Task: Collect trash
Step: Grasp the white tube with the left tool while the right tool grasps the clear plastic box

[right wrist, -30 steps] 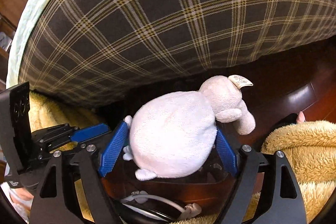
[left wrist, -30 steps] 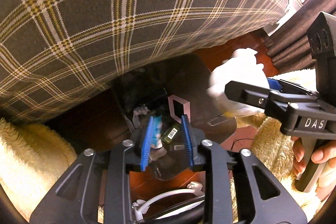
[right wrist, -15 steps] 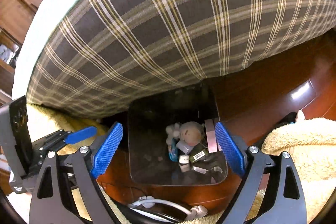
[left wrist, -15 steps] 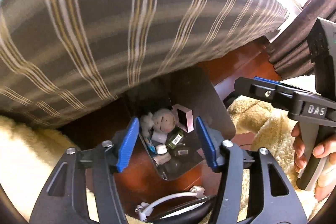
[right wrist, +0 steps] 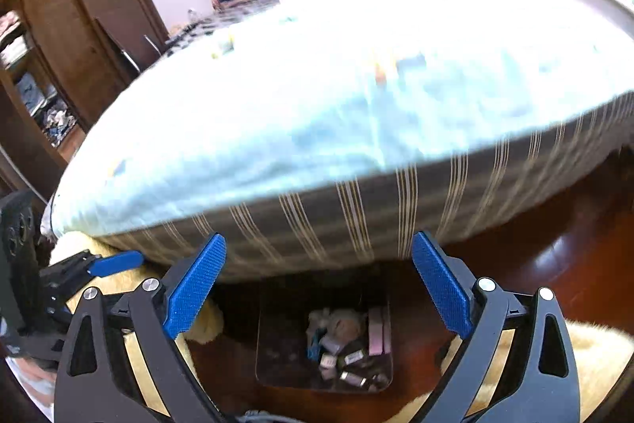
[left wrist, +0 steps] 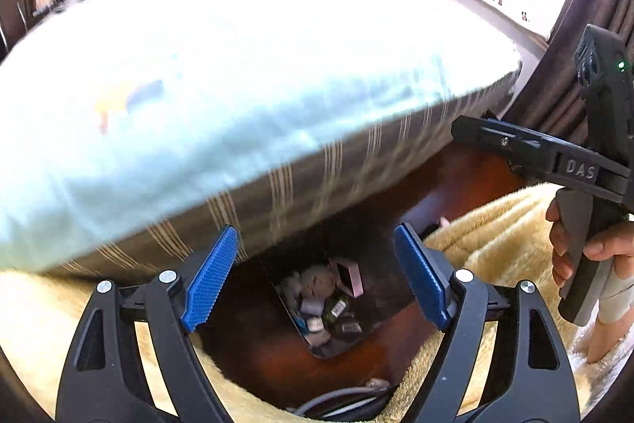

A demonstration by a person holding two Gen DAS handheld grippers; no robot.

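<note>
A dark trash bin (left wrist: 380, 320) stands on the wood floor at the foot of the bed; it also shows in the right wrist view (right wrist: 277, 339). Inside lie a small plush toy (left wrist: 313, 278) (right wrist: 340, 322), a pink box (left wrist: 350, 276) (right wrist: 378, 333) and several small wrappers and packets. My left gripper (left wrist: 317, 276) is open and empty, well above the bin. My right gripper (right wrist: 319, 288) is open and empty, also above the bin. The right gripper shows at the right of the left wrist view (left wrist: 554, 157).
A bed (left wrist: 237, 98) with a pale blue sheet and plaid mattress side (right wrist: 356, 217) fills the upper view. Shaggy yellow rugs (left wrist: 495, 236) lie beside the bin. A white cable (left wrist: 340, 395) lies on the floor. A wooden wardrobe (right wrist: 79, 6) stands at left.
My right gripper opened and the plush toy dropped into the bin. My left gripper opened too. Both grippers rose away from the bin, so the bed top is now in view.
</note>
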